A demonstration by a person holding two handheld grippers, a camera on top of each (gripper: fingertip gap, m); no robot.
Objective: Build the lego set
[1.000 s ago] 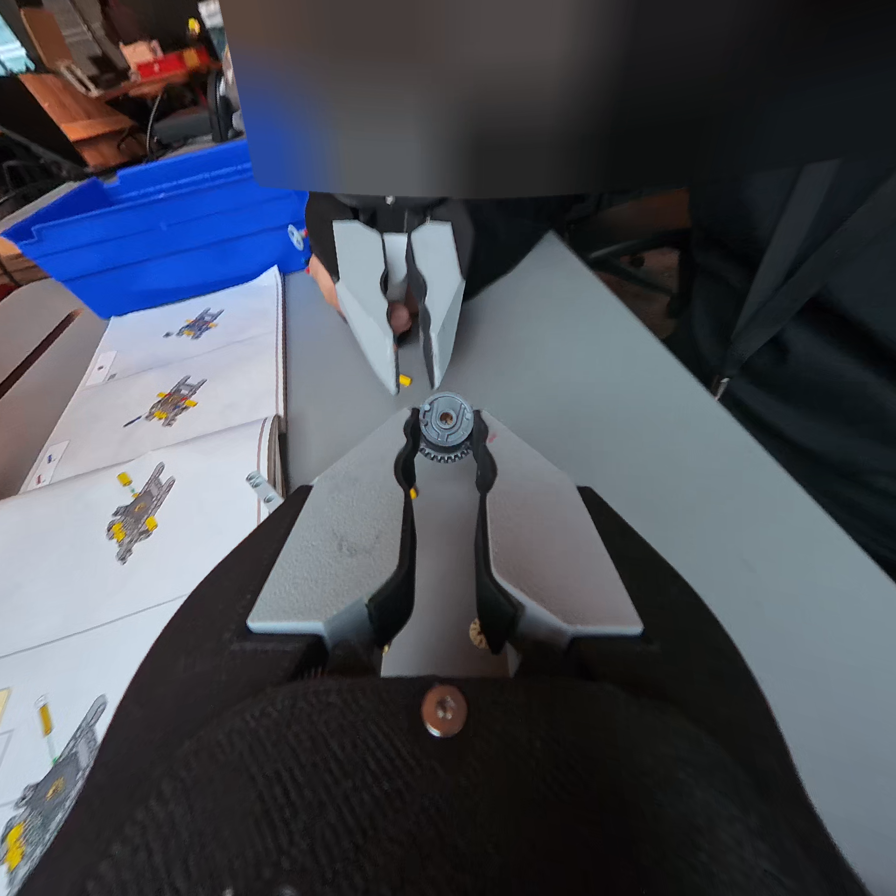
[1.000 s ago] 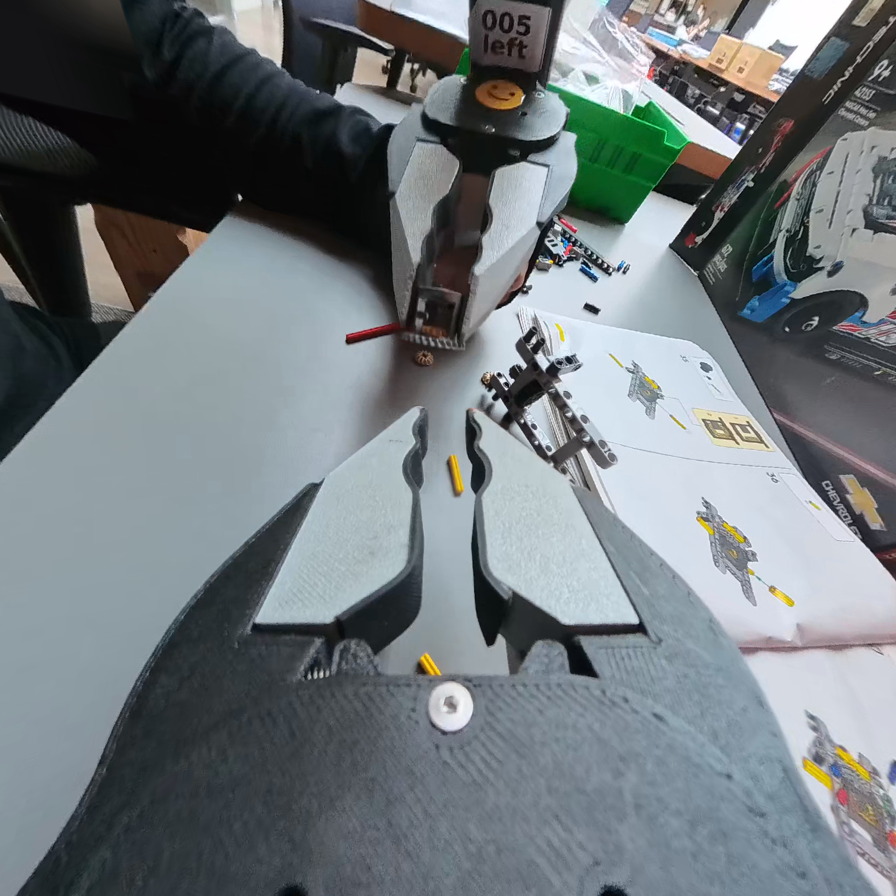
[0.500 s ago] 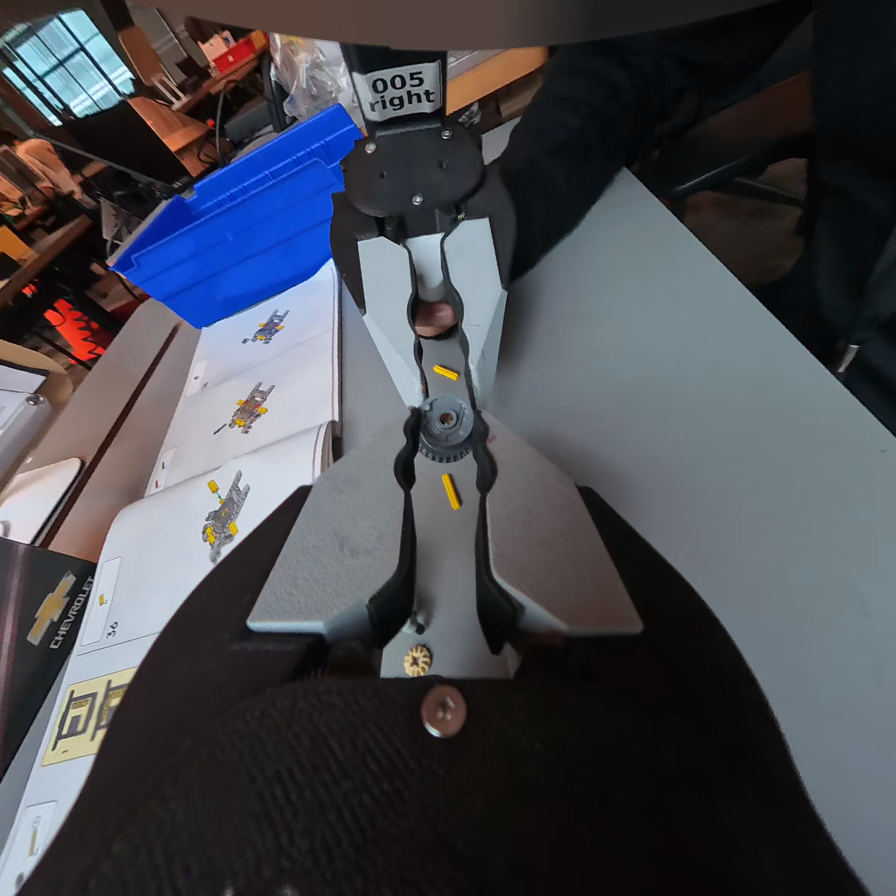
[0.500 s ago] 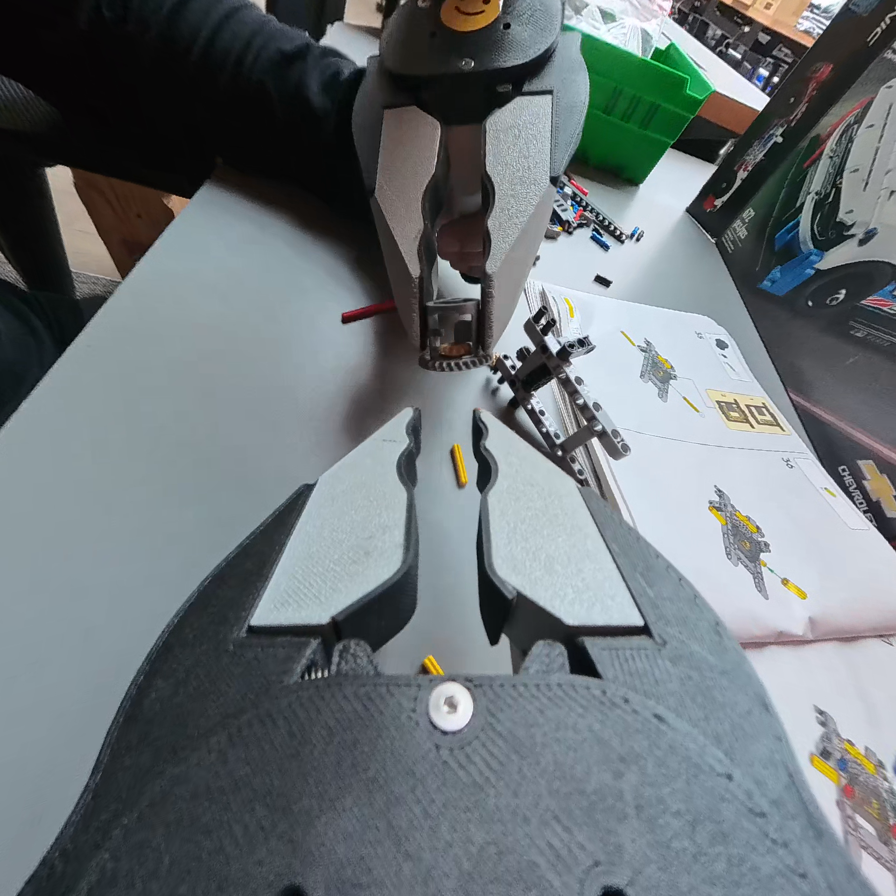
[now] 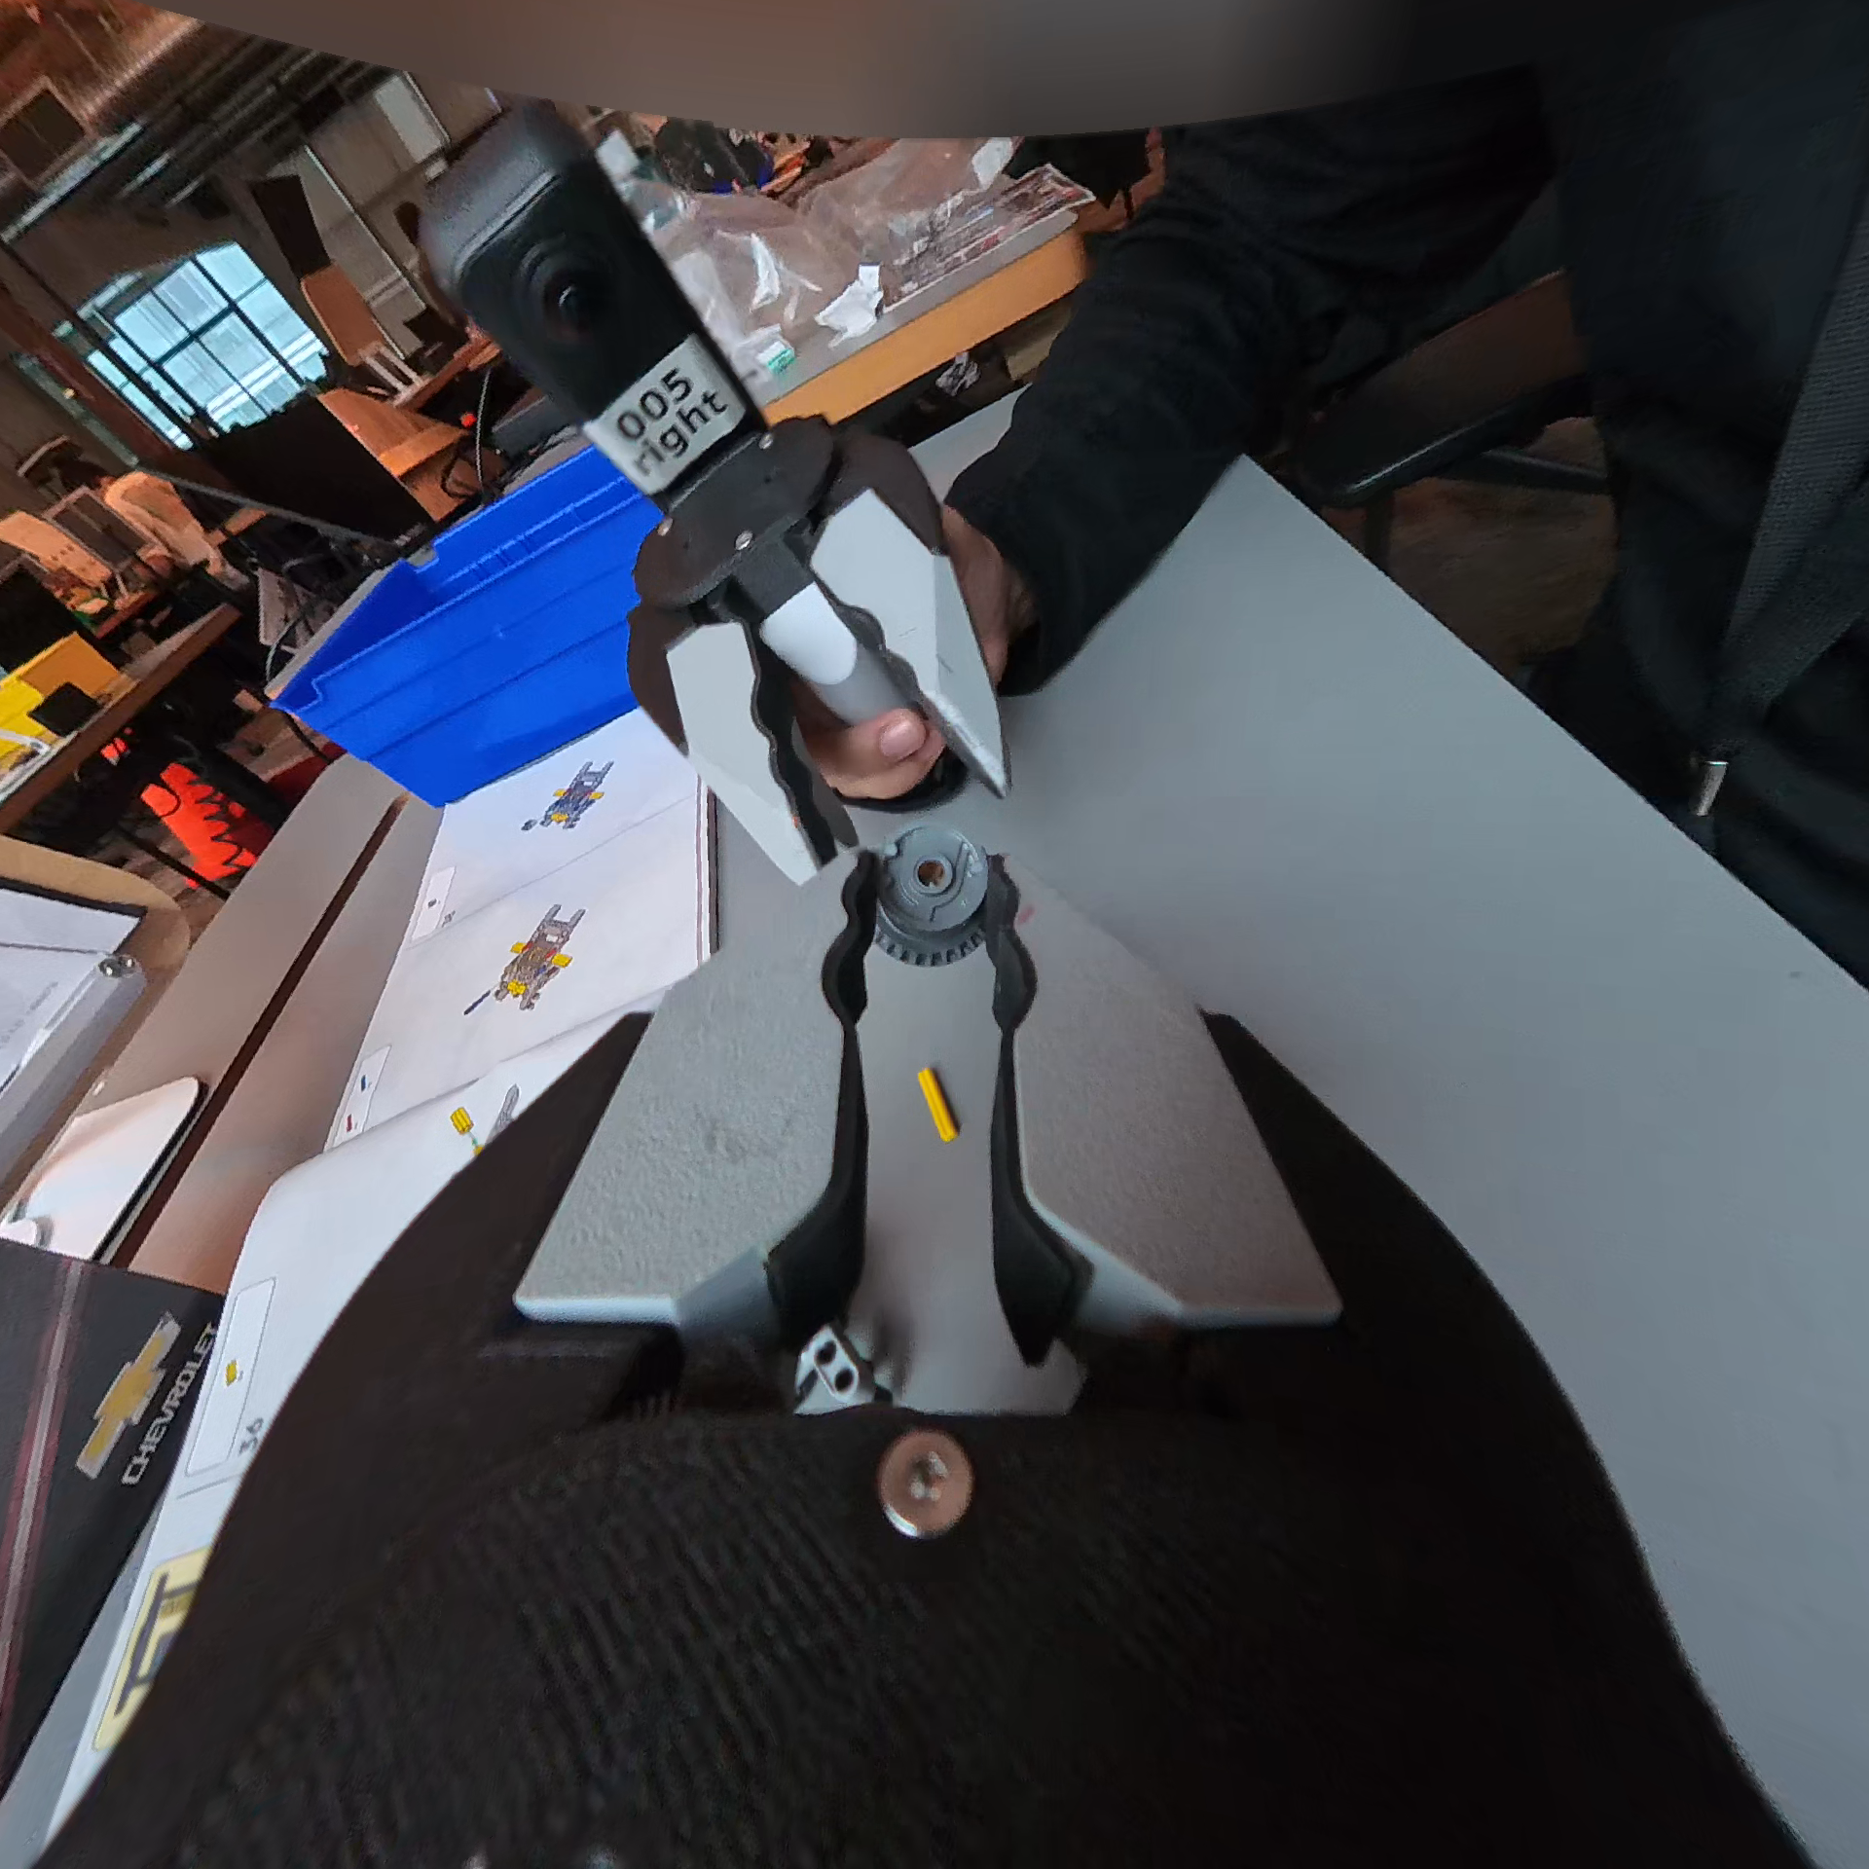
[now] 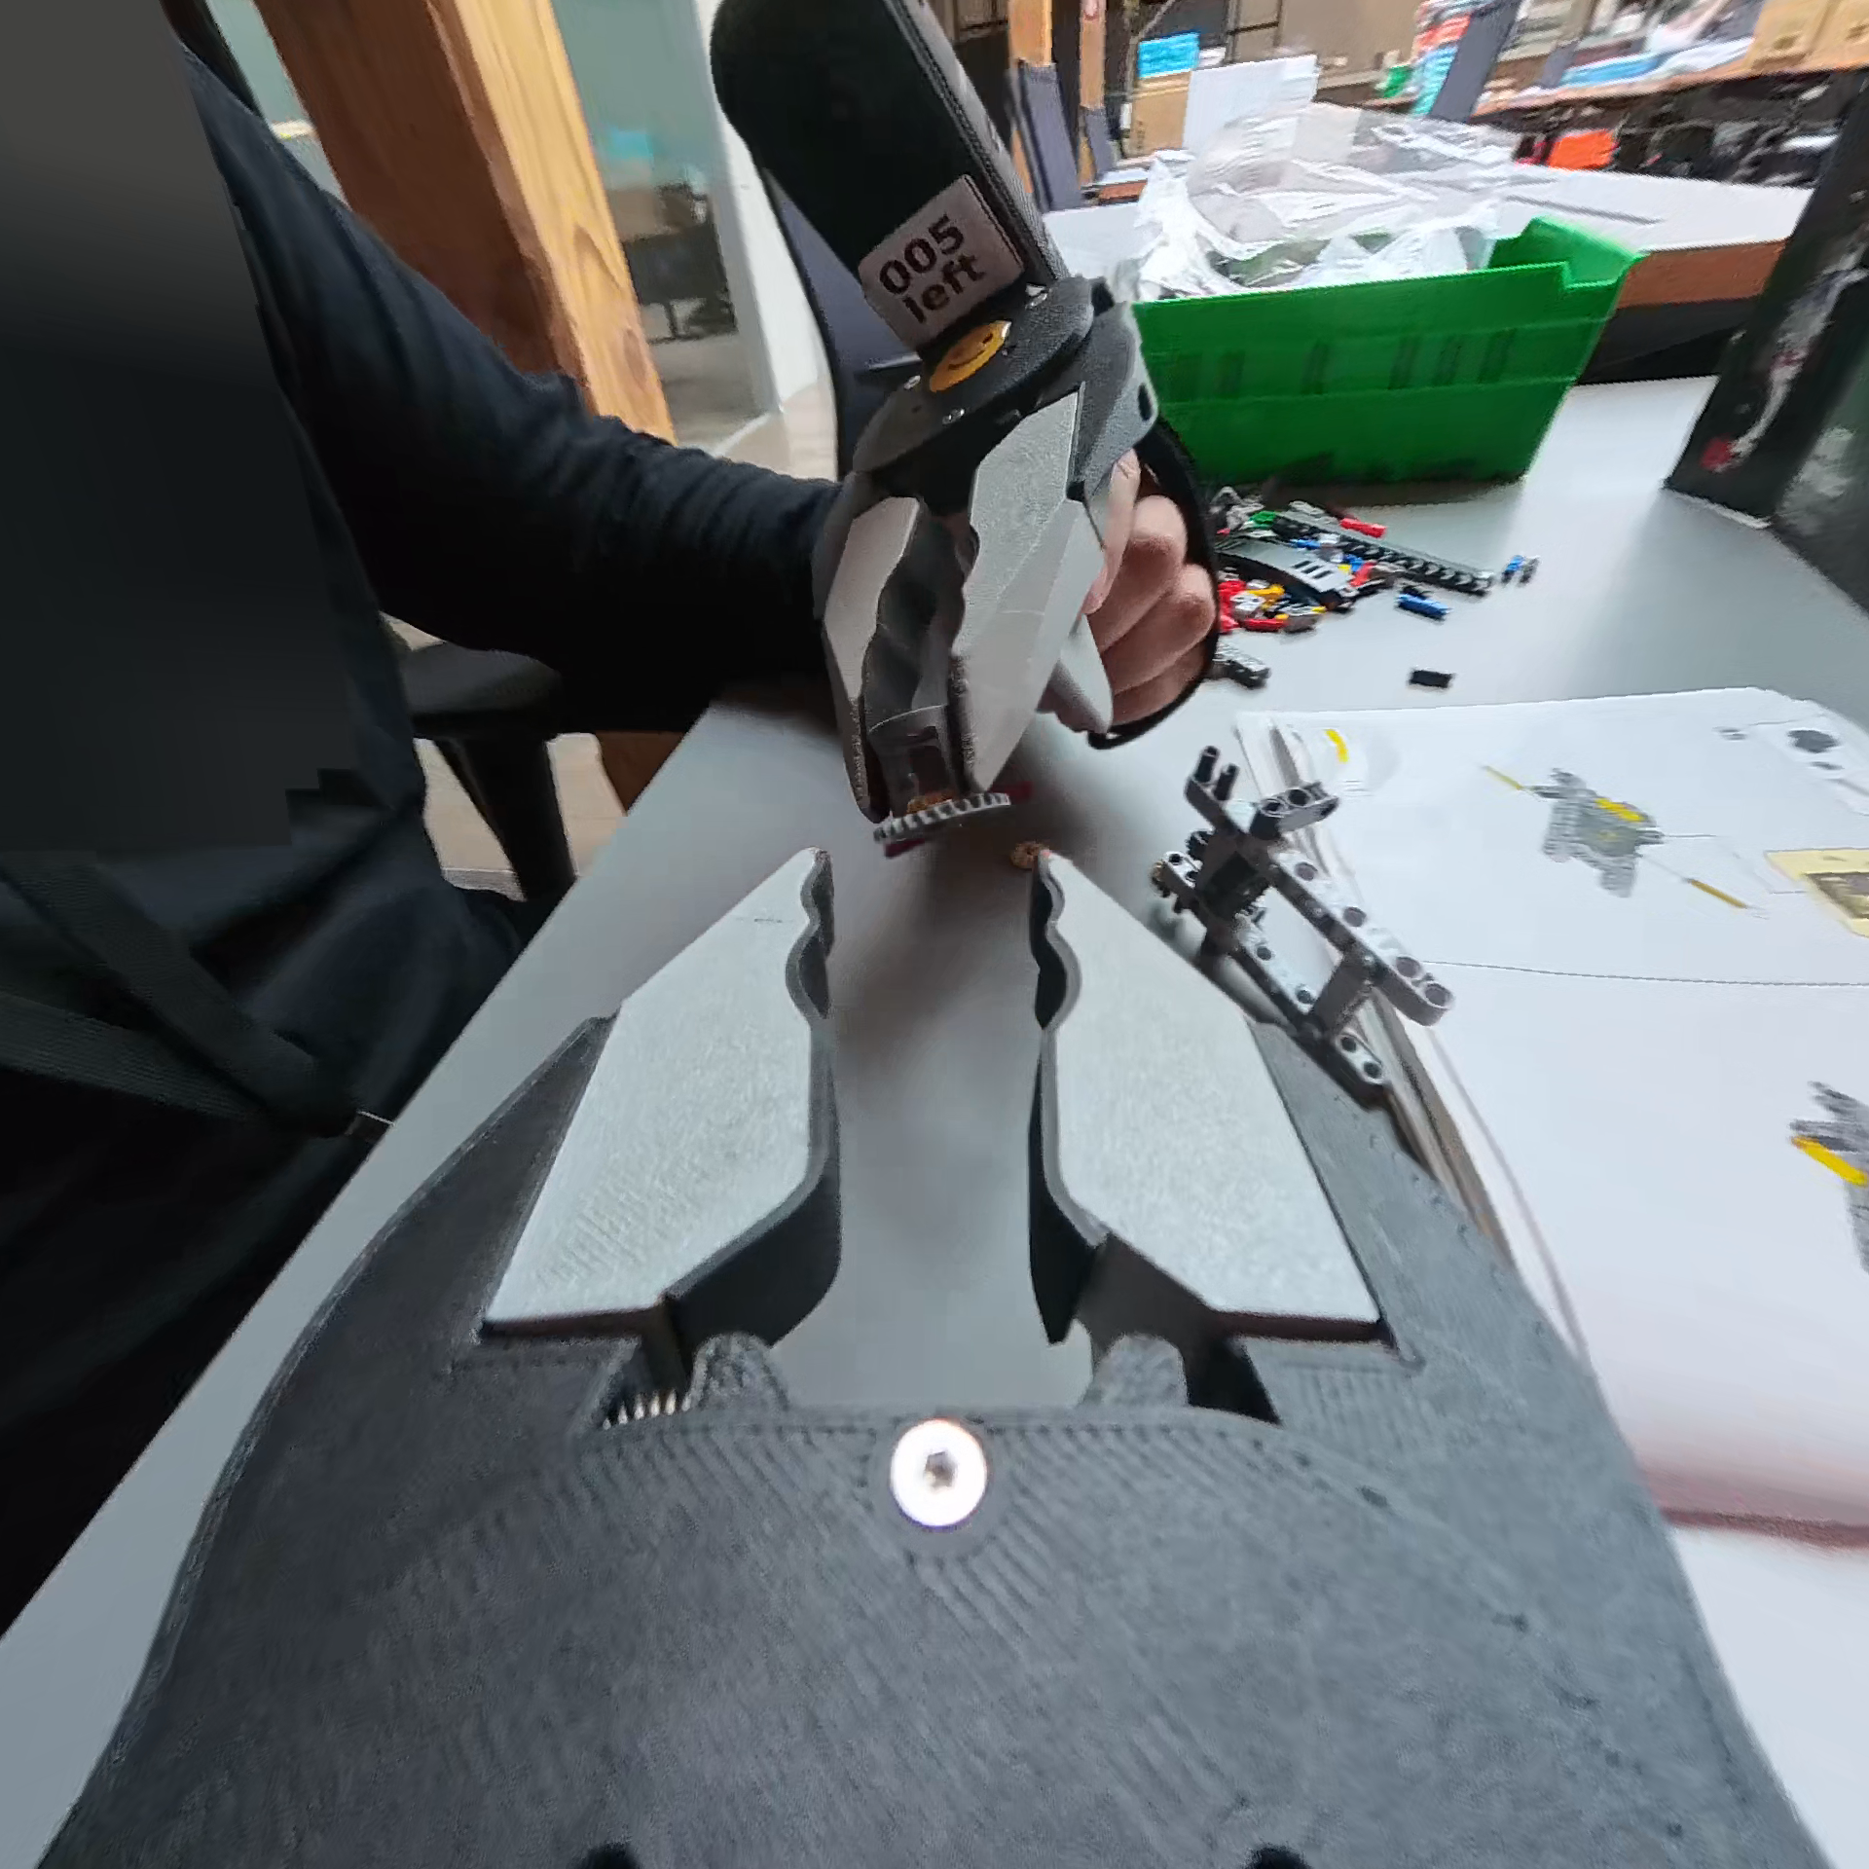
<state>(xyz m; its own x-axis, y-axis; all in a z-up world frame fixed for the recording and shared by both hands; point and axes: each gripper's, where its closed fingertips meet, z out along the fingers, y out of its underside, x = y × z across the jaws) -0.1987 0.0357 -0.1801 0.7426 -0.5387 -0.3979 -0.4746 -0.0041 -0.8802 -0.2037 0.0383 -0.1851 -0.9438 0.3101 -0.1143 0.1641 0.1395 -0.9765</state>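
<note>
My left gripper [image 5: 928, 890] is shut on a grey round gear housing [image 5: 930, 895] with a toothed ring, and both pads press on its sides. The right wrist view shows the left gripper [image 6: 936, 799] holding that housing [image 6: 941, 814] tilted, just above the table. My right gripper [image 6: 930, 870] is open and empty, and its tips stand just short of the housing. In the left wrist view the right gripper [image 5: 900, 824] points down at the housing from behind. A yellow axle [image 5: 937, 1104] lies on the table under my left fingers.
A grey Technic frame [image 6: 1284, 910] rests on the edge of the open instruction booklet [image 6: 1618, 910]. A small tan gear [image 6: 1027, 855] and a red axle [image 6: 1014, 792] lie by the housing. Loose parts [image 6: 1315, 576] lie before a green bin [image 6: 1365, 374]. There are also a blue bin [image 5: 485, 627] and the set's box [image 5: 81, 1416]. Left and right tips are no more than a few centimetres apart. It is some 8 cm from my right tips to the yellow axle [image 5: 937, 1104].
My right gripper opened wider and rose and tilted; the yellow axle seen between its fingers is out of its view now. My left gripper kept its hold on the gear housing.
</note>
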